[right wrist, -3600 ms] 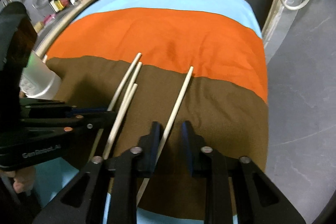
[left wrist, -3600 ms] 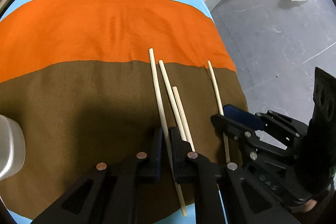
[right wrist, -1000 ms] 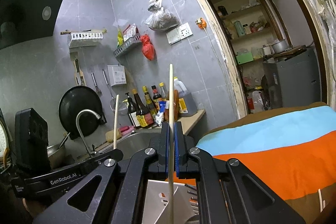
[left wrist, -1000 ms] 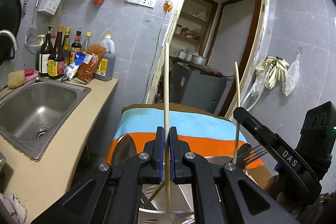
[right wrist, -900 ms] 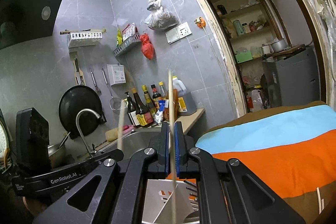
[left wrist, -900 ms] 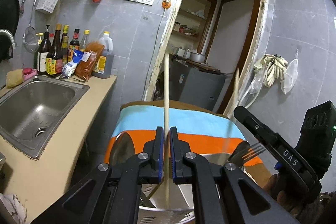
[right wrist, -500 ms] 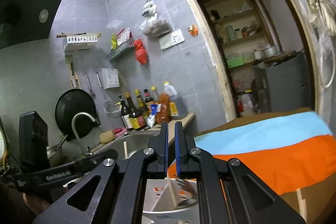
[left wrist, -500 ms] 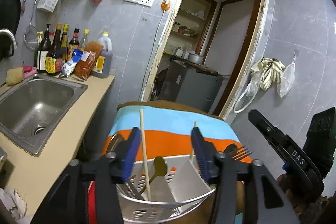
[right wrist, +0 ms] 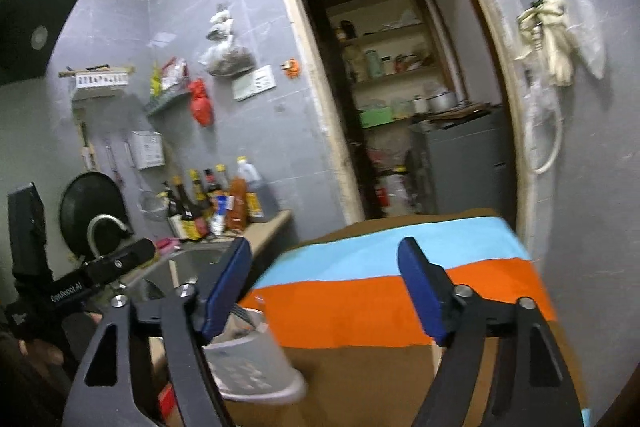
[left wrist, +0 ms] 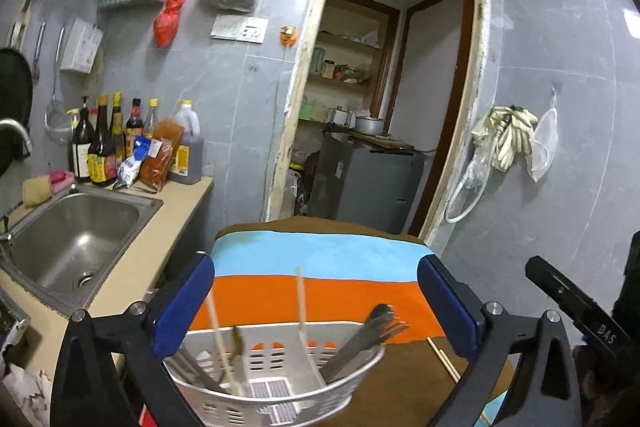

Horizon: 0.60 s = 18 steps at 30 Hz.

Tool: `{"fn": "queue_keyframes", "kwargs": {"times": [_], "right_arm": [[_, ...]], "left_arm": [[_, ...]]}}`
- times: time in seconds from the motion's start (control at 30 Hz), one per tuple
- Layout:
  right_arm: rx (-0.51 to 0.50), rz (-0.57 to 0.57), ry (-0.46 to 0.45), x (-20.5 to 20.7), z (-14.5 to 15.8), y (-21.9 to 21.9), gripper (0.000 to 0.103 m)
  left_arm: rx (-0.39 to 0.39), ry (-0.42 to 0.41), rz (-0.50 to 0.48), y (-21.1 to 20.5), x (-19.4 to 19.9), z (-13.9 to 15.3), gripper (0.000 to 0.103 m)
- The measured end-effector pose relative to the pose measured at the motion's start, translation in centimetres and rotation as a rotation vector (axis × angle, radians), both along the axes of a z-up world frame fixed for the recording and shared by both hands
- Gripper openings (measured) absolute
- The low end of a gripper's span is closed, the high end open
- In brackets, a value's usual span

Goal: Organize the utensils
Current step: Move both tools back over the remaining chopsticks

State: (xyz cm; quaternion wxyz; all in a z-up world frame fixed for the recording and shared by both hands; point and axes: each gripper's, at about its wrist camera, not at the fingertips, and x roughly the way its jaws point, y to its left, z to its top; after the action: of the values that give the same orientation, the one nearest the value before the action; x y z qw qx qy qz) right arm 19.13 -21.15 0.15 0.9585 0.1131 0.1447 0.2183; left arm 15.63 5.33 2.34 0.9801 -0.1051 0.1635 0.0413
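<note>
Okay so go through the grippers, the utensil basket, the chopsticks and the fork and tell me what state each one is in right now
Left gripper: open, empty, above the basket.
Right gripper: open, empty.
White plastic utensil basket: upright on the striped cloth, holding utensils.
Two pale wooden chopsticks in the basket: standing, leaning, released.
Metal fork: in the basket, tines up, tilted right.
Wooden chopsticks on the brown cloth: lying flat, not yet collected.
</note>
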Motion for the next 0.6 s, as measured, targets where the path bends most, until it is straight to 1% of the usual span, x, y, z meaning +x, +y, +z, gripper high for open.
{"fn": "queue_keyframes", "kwargs": {"times": [0.03, 0.17, 0.27, 0.4, 0.47, 0.6], "right_arm": [[-0.011, -0.013, 0.002, -0.1, 0.0, -0.6, 0.084], [-0.056, -0.061, 0.015, -0.6, 0.0, -3.4, 0.091], [-0.079, -0.081, 0.031, -0.7, -0.3, -5.3, 0.092], [-0.104, -0.112, 0.073, -0.6, -1.5, -8.5, 0.092], [-0.120, -0.125, 0.098, -0.4, -2.4, -10.1, 0.092], [-0.159, -0.140, 0.142, 0.2, -4.3, -12.1, 0.092]], "left_arm": [[0.008, 0.000, -0.002, -0.7, 0.0, 0.0, 0.102], [0.034, 0.002, -0.022, -3.6, 0.2, -0.5, 0.102], [0.035, 0.013, -0.048, -5.5, 0.5, -0.9, 0.102], [0.045, 0.042, -0.085, -8.2, 1.1, -1.9, 0.102], [0.041, 0.059, -0.098, -9.2, 1.5, -2.5, 0.102], [0.031, 0.099, -0.132, -11.1, 2.3, -4.1, 0.102]]}}
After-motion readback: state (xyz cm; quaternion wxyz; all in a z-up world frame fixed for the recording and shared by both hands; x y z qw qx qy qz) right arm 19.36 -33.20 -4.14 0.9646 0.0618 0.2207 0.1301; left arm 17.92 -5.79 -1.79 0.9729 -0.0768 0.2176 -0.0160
